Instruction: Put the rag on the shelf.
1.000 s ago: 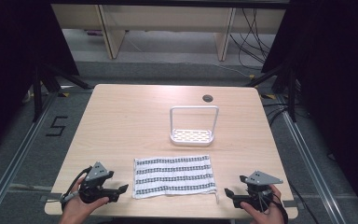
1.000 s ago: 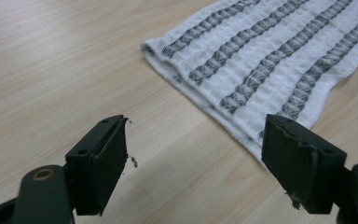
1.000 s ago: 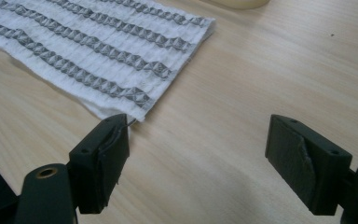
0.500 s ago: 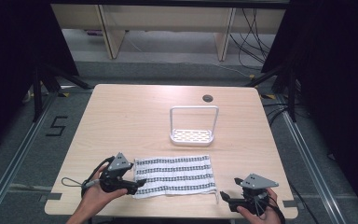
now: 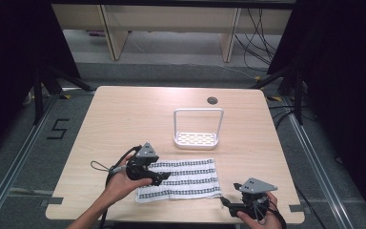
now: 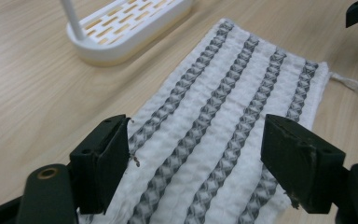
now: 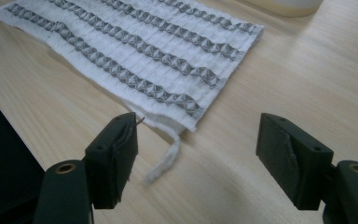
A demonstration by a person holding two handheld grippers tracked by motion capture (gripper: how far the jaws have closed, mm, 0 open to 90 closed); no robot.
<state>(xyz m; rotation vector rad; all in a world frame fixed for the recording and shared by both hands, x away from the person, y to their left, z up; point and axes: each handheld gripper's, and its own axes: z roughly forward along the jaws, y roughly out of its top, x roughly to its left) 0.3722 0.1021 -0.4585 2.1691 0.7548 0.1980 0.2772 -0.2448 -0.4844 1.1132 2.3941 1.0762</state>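
Nearest, the right gripper (image 5: 228, 204) waits off the striped cloth's (image 5: 178, 179) near right corner, fingers spread. The left gripper (image 5: 158, 178), fingers spread, straddles the cloth's left end on the bench (image 5: 124, 114). A grasp seems next: lower, pinch. Farther stands a white rack (image 5: 196, 138).

— Where is the black two-jaw left gripper (image 5: 158, 177) with its grey three-cornered plate?

— The person's left hand (image 5: 116, 183) holds it low, the forearm coming in from the bottom edge. Its jaws stand wide apart, with nothing between them.

— And the black two-jaw right gripper (image 5: 227, 204)?

— The right hand (image 5: 257, 217) holds it near the bottom edge, jaws pointing to the left, also wide apart and gripping nothing.
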